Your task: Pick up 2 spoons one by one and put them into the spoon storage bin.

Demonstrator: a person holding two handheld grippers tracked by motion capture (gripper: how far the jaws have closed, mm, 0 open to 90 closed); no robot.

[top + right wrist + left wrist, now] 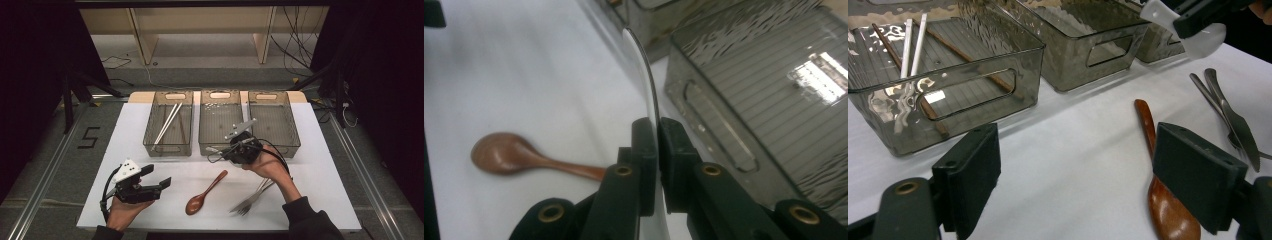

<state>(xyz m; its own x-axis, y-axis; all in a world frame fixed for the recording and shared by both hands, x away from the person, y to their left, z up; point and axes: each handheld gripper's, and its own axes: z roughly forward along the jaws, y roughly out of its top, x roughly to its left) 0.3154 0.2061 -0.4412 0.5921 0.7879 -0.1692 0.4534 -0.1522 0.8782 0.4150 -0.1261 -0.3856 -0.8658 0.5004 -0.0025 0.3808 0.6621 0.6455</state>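
My right gripper (222,152) is shut on a white plastic spoon (214,149), held just above the front edge of the middle grey bin (220,117). Its jaws (658,122) pinch the spoon (641,65) edge-on. The spoon's bowl (1198,37) hangs above the table in the left gripper view. My left gripper (159,176) rests open near the table's front left, its jaws (1078,150) wide apart with nothing between them. A brown wooden spoon (205,192) lies on the white table in front of it.
Three grey bins stand in a row at the back. The left bin (150,131) holds white chopsticks (167,122) and brown ones (968,57); the right bin (275,120) looks bare. Metal forks and a knife (252,197) lie at the front right.
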